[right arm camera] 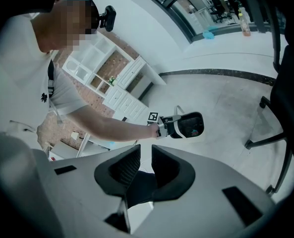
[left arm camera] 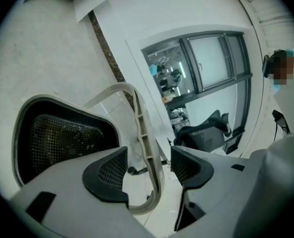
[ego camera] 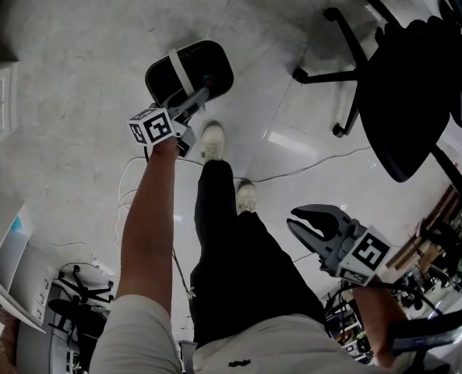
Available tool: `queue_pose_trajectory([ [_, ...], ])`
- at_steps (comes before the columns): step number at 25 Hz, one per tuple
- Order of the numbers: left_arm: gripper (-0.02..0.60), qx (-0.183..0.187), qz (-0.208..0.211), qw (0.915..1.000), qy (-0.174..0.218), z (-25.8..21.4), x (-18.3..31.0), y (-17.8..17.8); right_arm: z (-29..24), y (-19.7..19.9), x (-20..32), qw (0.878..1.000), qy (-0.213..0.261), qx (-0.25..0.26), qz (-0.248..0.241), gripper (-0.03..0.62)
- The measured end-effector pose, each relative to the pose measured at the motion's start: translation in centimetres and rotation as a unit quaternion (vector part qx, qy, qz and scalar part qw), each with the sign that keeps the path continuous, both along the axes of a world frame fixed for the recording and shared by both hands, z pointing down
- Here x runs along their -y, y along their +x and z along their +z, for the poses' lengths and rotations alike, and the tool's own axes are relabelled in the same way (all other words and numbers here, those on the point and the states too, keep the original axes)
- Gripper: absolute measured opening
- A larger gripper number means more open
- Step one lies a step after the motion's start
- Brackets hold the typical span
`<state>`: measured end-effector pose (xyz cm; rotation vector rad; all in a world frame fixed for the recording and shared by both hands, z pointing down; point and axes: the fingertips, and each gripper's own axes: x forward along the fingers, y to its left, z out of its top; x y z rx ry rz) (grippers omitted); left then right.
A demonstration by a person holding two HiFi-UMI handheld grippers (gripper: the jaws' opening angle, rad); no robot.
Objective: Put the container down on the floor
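Head view took in a wide grey floor [ego camera: 75, 61] with a dark office chair [ego camera: 406, 100] at its upper right. Up the middle of that floor, ahead of the person's shoes, lay the container [ego camera: 207, 68]. It was a dark, rounded basket with mesh walls and a pale rim, seemingly down on the floor or just above it; which of the two could not be told. A pale hoop handle [left arm camera: 143, 133] arched over its open mouth.

The basket looked light and stiff-sided, empty as far as could be seen, so it would probably swing freely under the hoop and tip if taken off-centre. The flat, ribbed plastic handle seemed the one sound place to take hold, near the top of its arch, where it would give the pads some bite.

The left gripper [left arm camera: 147, 167] sat with its jaws spread and the handle running between them. Neither pad pressed on it, so the basket was not held. The right gripper [right arm camera: 146, 165] hung well apart, near the person's leg, its jaws drawn close to a narrow slit with nothing in them.
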<state>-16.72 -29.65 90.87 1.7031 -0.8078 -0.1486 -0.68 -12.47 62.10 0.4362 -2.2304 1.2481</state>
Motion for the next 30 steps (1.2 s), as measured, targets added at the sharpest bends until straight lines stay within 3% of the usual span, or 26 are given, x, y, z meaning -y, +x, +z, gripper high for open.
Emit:
queue_pose_trajectory([
  [5, 0.329, 0.034, -0.03, 0.9989, -0.016, 0.0, -1.7, -1.9, -0.6, 0.3, 0.1, 1.0, 0.022, 0.002, 0.007, 0.069],
  [10, 0.336, 0.057, -0.056, 0.9965, -0.024, -2.3, -5.1, -4.2, -1.4, 0.9, -0.9, 0.999, 0.035, 0.001, -0.003, 0.069],
  [15, 0.332, 0.071, -0.023, 0.9971, -0.01, -8.4, -9.8, -3.7, -3.1, 1.3, -1.8, 0.998, 0.057, 0.012, -0.011, 0.069],
  [21, 0.215, 0.068, 0.039, 0.995, 0.062, -20.7, -14.8, -1.0, -7.1, 1.4, -4.4, 0.994, 0.096, 0.026, -0.046, 0.069],
  [24, 0.162, 0.076, 0.06, 0.9906, 0.096, -27.7, -17.4, 1.2, -10.4, 1.7, -5.2, 0.991, 0.118, 0.042, -0.038, 0.054],
  [27, 0.041, 0.079, 0.076, 0.9857, 0.128, -34.9, -19.8, 3.2, -14.5, 1.5, -5.9, 0.989, 0.136, 0.046, -0.029, 0.041],
  [30, 0.011, 0.069, 0.104, 0.981, 0.149, -40.9, -23.0, 6.0, -17.9, 2.2, -7.9, 0.987, 0.152, 0.053, -0.024, 0.034],
])
